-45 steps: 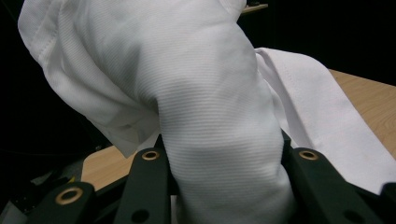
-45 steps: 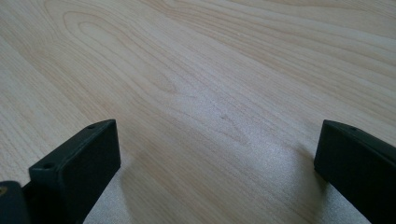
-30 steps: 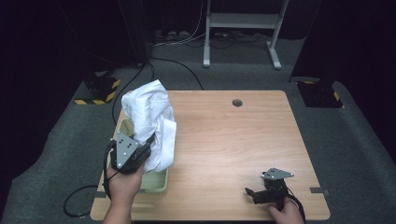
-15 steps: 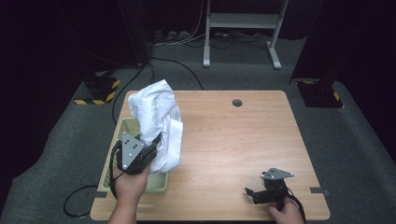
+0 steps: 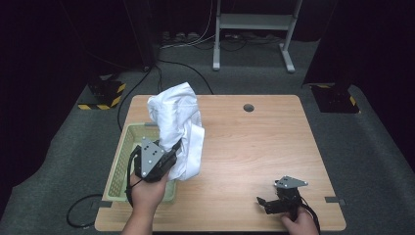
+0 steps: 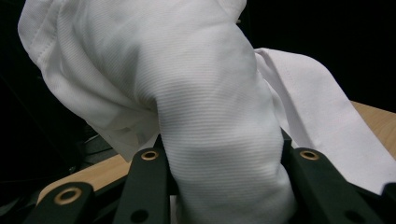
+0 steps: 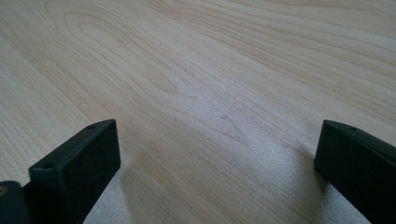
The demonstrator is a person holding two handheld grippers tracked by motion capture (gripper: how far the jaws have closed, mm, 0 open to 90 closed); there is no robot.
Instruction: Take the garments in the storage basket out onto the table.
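My left gripper (image 5: 172,151) was clamped on a bunched fold of the white garment (image 5: 177,122), held up over the table (image 5: 254,147) just beside the green basket (image 5: 122,166); my right gripper (image 5: 264,203) rested near the front edge, jaws apart with nothing between them. Risk as I judged it: a thin pinch could slip, or the hanging tail could snag the basket rim and drag it. No brand, label or writing was readable.

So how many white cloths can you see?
1. The white cloth is bunched up, pinched in the left gripper, hanging over the green basket and the table's left side. The bunch could hide another.
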